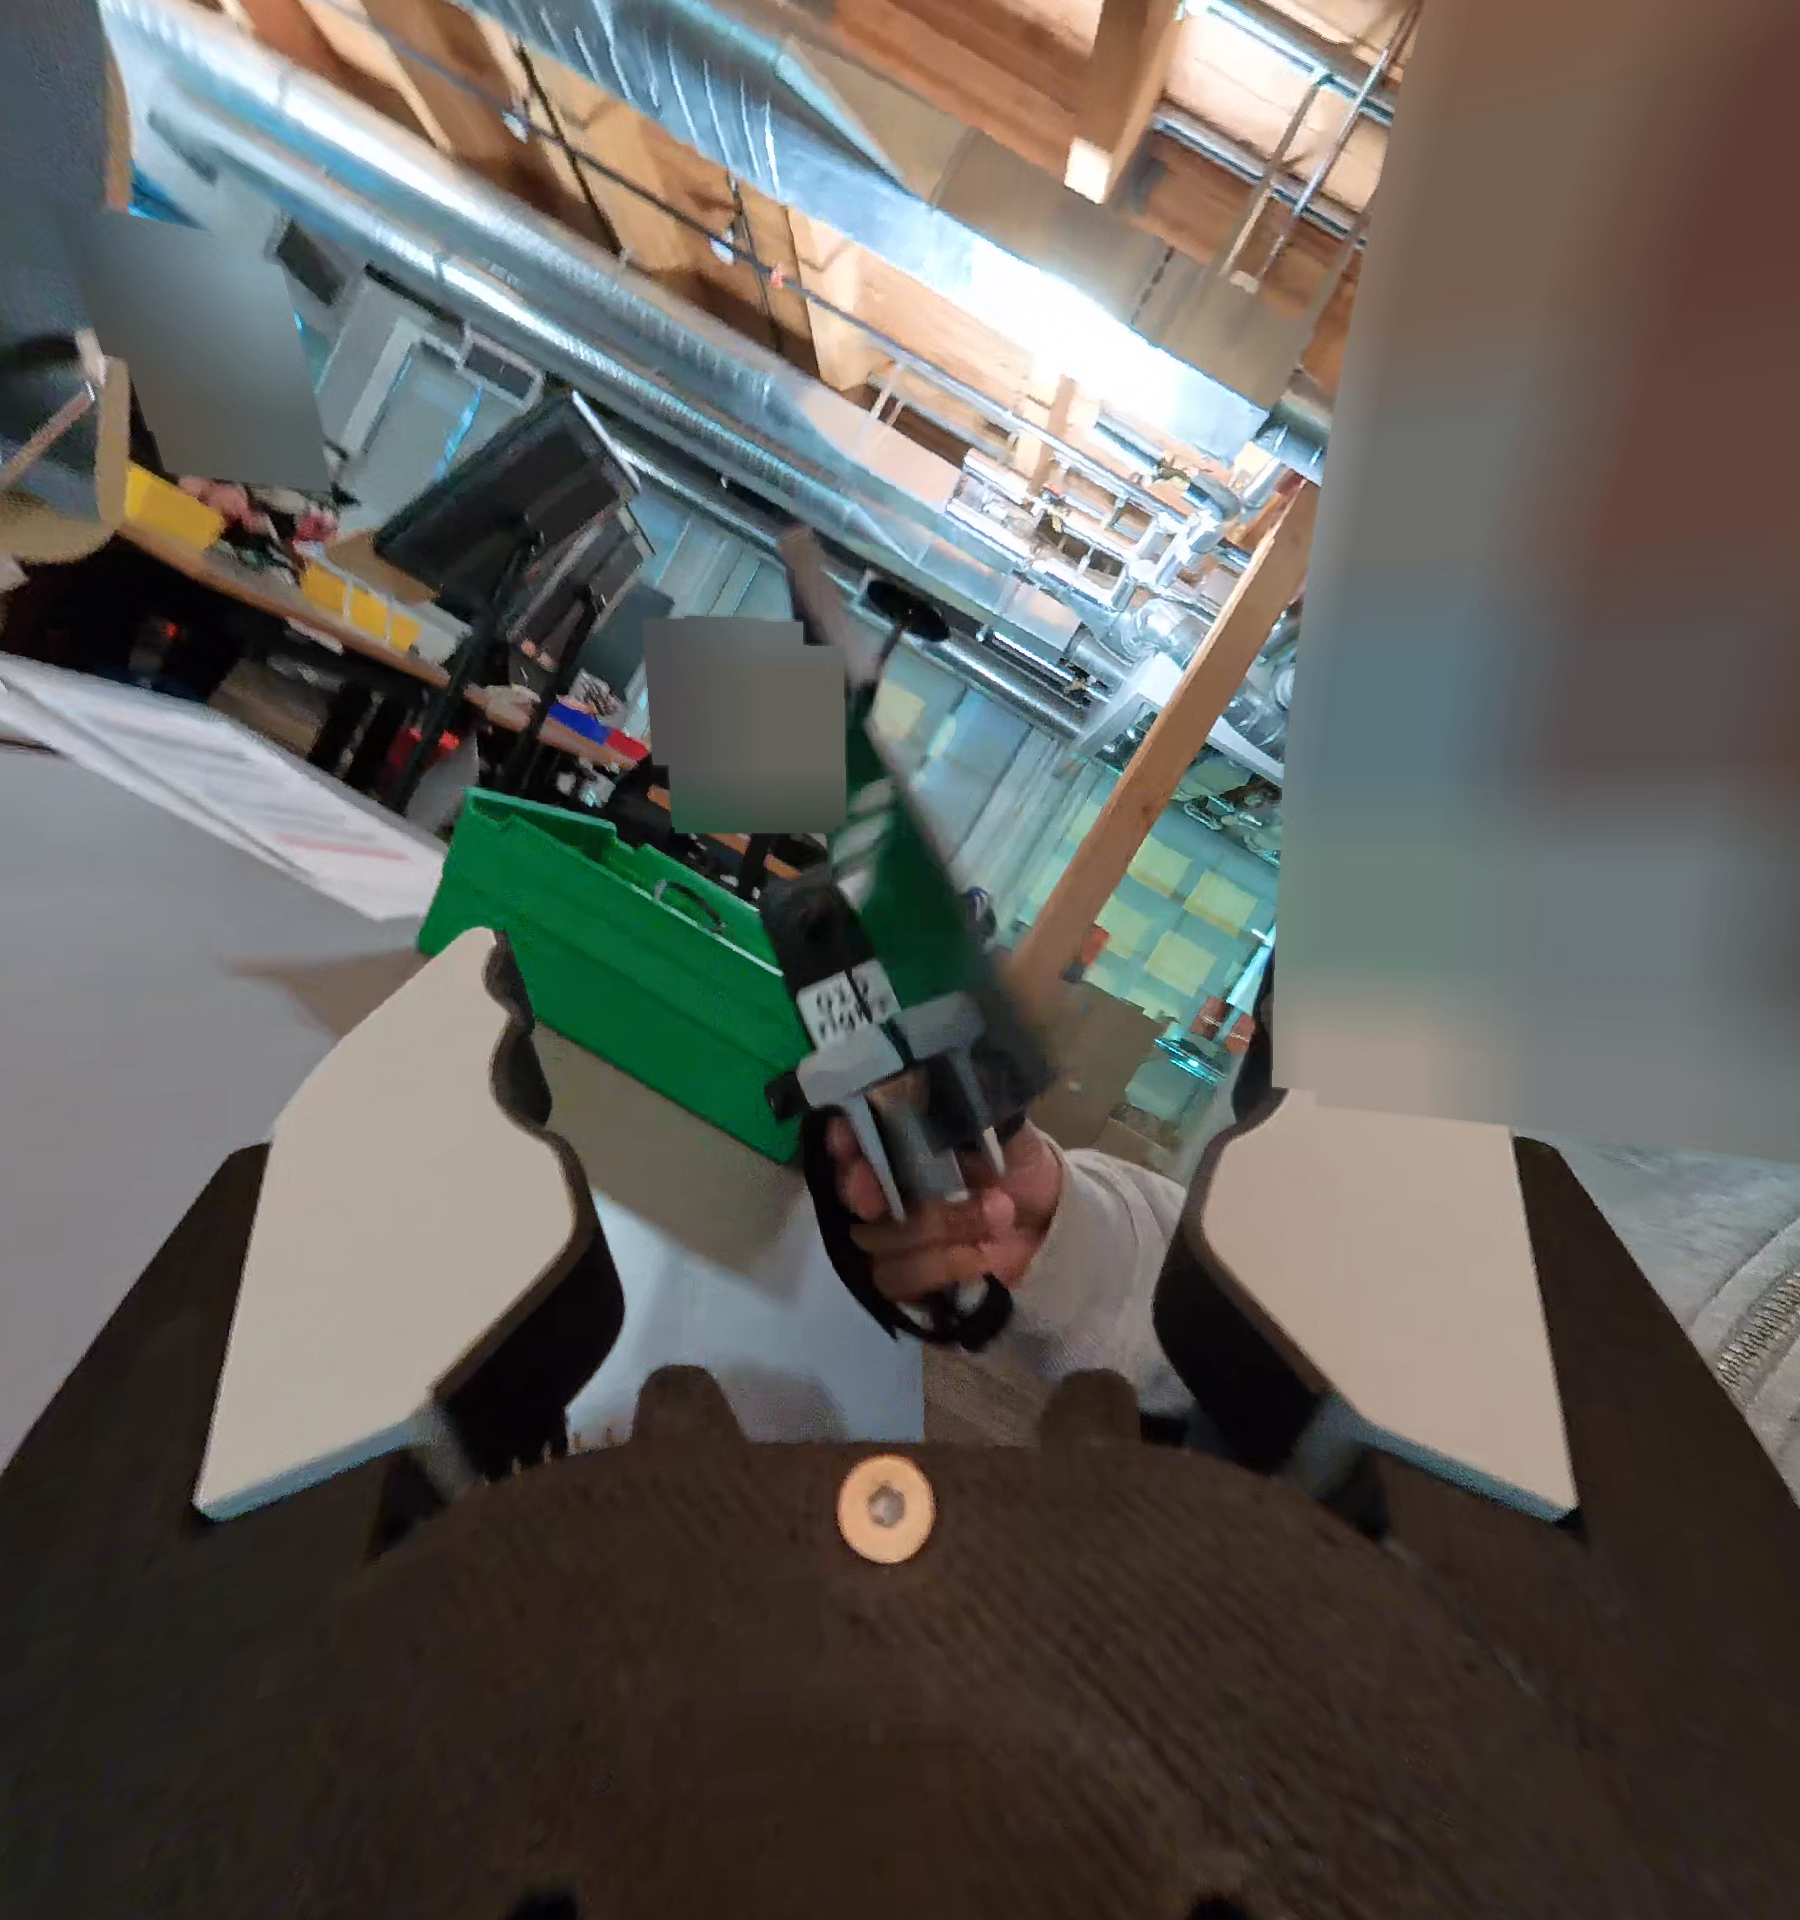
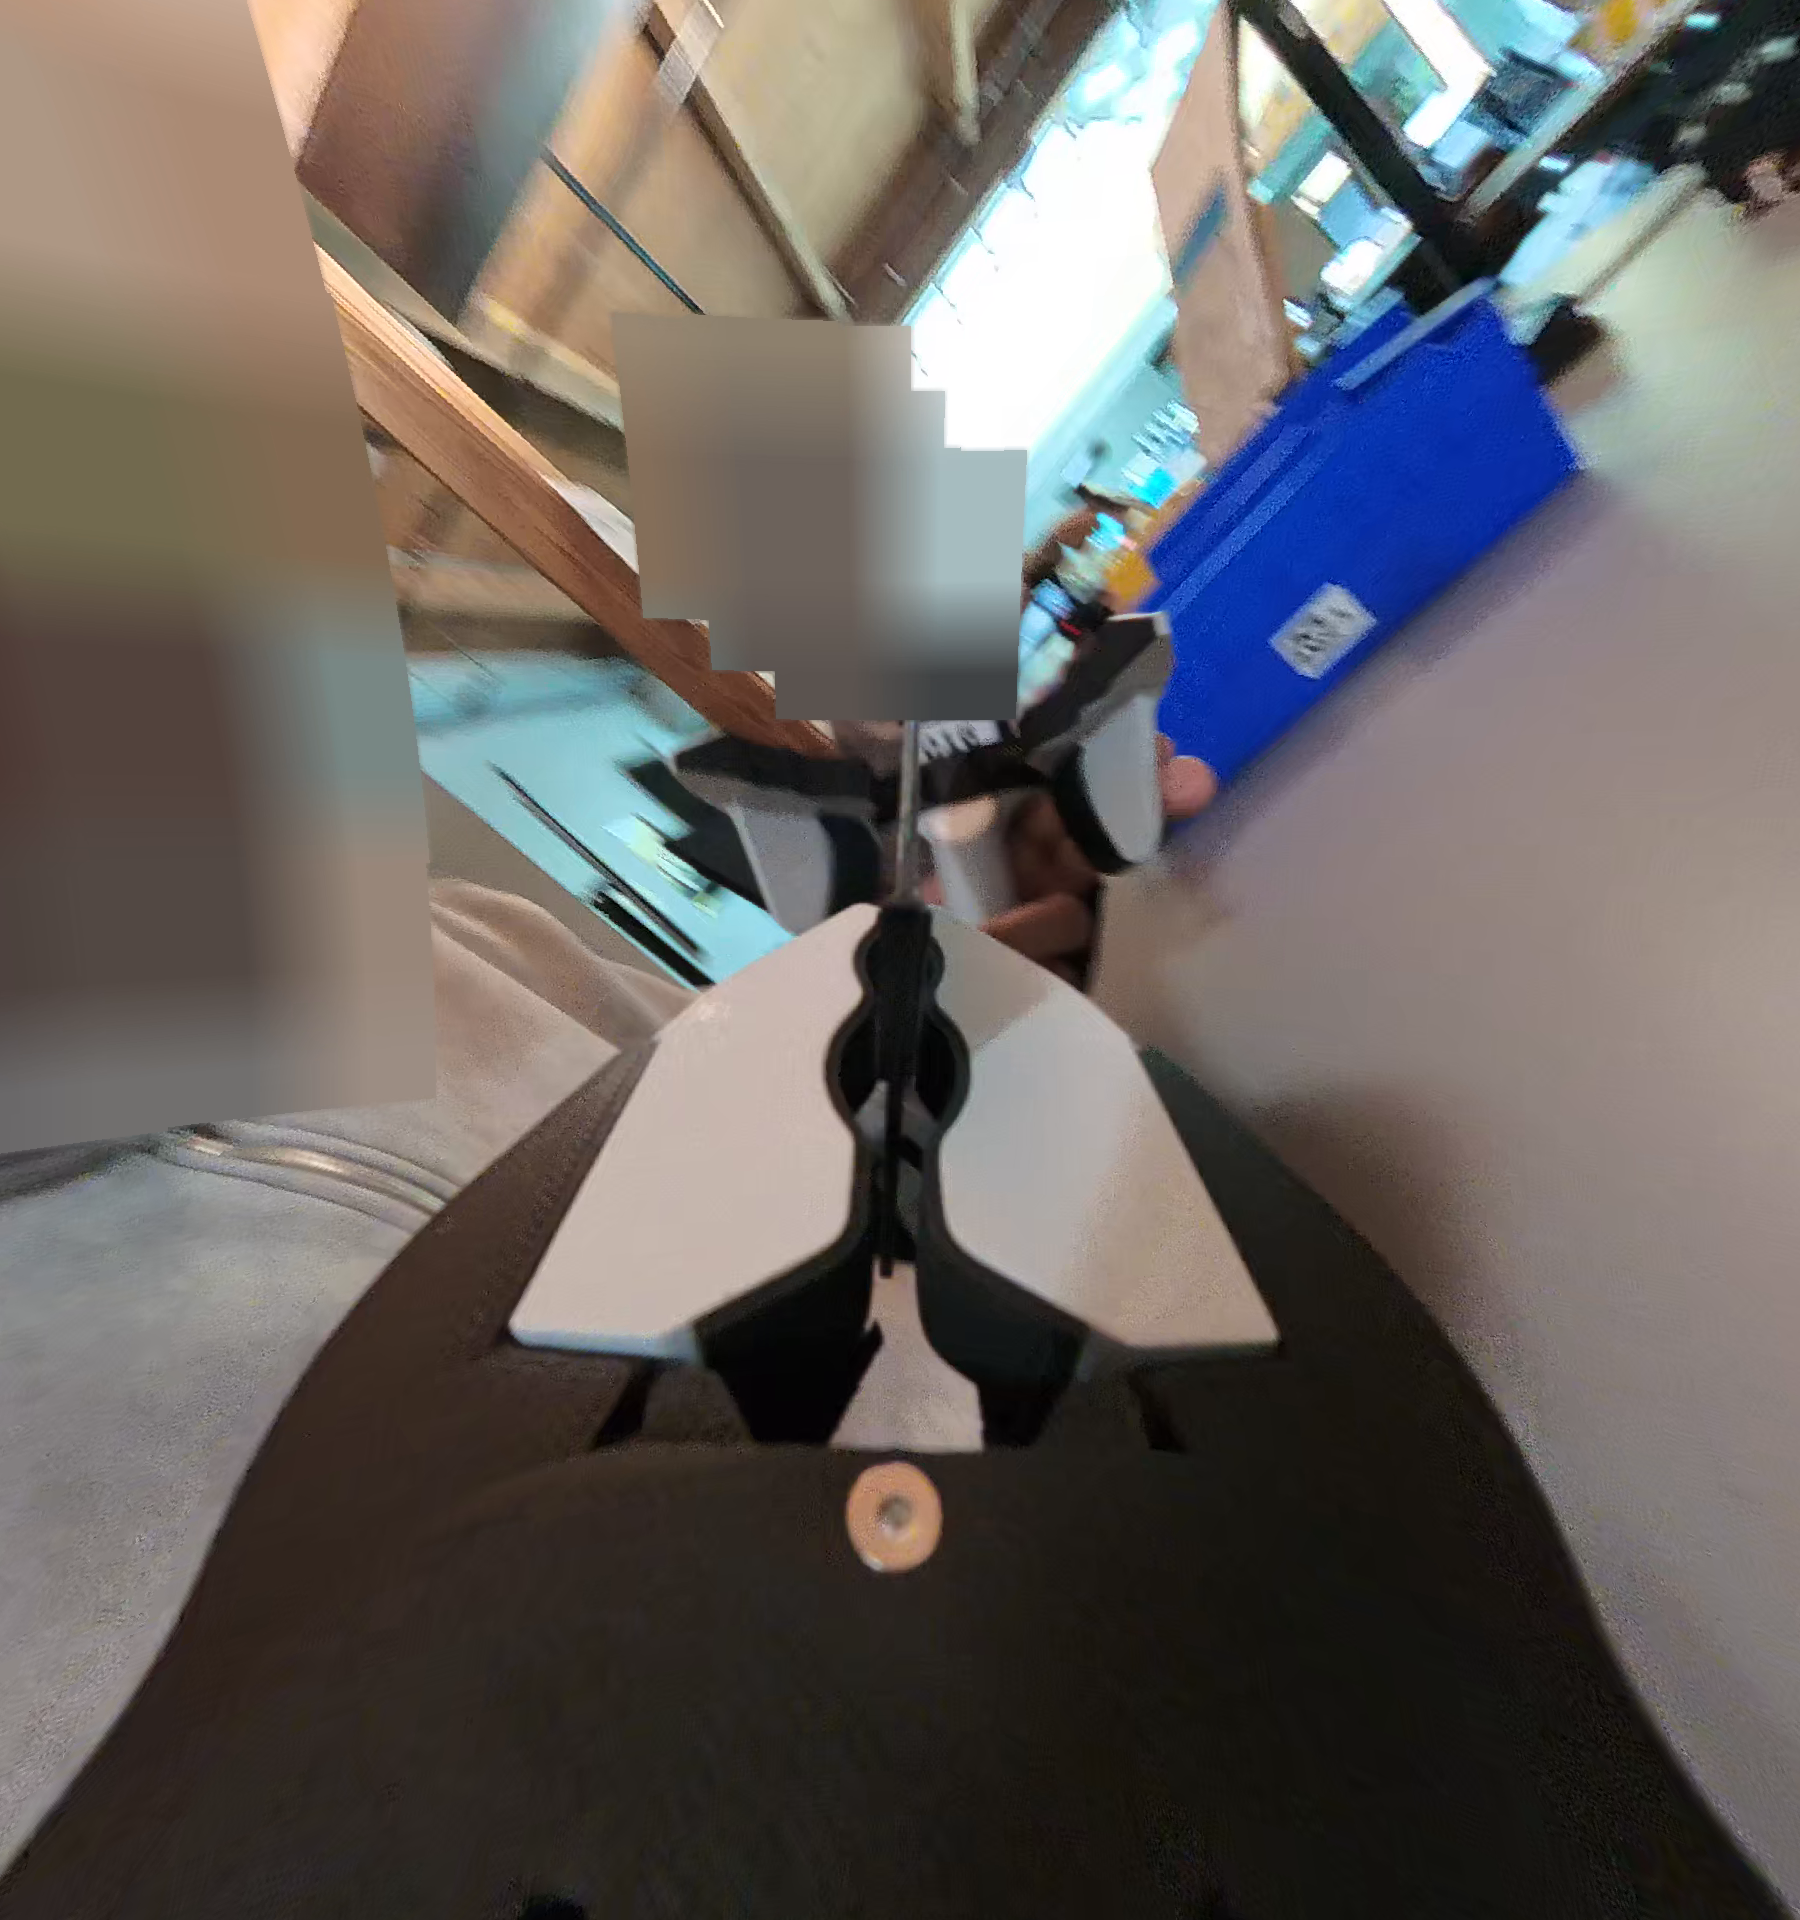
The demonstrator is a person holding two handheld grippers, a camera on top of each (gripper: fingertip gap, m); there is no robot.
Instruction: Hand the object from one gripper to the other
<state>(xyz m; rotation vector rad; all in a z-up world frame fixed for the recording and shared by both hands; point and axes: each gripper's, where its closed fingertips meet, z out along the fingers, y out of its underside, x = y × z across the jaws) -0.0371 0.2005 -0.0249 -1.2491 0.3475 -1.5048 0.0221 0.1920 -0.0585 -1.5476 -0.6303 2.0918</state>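
Observation:
The object is a thin flat green piece with pale stripes. In the right wrist view it shows edge-on as a dark line. My right gripper is shut on its lower end and holds it up in the air. In the left wrist view the right gripper appears farther off, held by a hand. My left gripper is wide open and empty, facing the object. It also shows in the right wrist view, open just beyond the object's far end.
A green bin stands behind the grippers beside a grey table with papers. A blue bin is at the right. A wooden post and tables with yellow boxes are farther back. Some 9 centimeters of space lies between my two pairs of fingers.

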